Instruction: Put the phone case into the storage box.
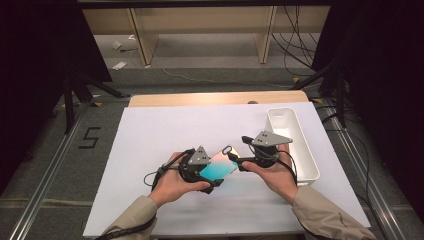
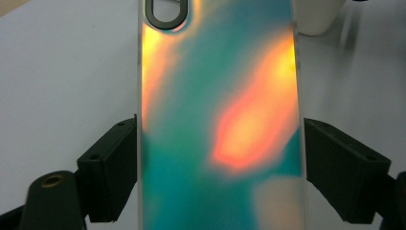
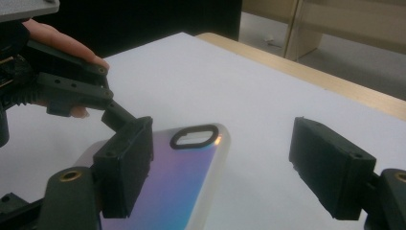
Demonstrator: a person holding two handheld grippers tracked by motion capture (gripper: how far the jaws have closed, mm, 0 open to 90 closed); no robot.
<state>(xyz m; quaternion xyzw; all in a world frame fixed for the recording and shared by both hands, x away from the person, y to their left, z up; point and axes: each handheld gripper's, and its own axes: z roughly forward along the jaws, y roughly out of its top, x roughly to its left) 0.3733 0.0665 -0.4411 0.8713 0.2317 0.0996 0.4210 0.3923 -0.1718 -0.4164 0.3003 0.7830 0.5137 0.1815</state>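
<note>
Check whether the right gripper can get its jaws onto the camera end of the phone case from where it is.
Probably yes: the right gripper is open, the phone case lies partly between its jaws with nothing blocking, while the left gripper clamps the other end.

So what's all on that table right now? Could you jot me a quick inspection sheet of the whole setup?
Surface: white sheet over a wooden table.
Job's things: iridescent phone case with an oval camera cutout, held above the sheet.
Clutter: white bin at the right edge; contents not visible.
Grippers: left gripper clamps the case across its width; right gripper stands open at the case's cutout end, one pad beside its edge.
Cables: black ones trail from both grippers; more lie on the floor behind.
Surroundings: black curtains, wooden furniture legs, a taped 5 on the floor.
</note>
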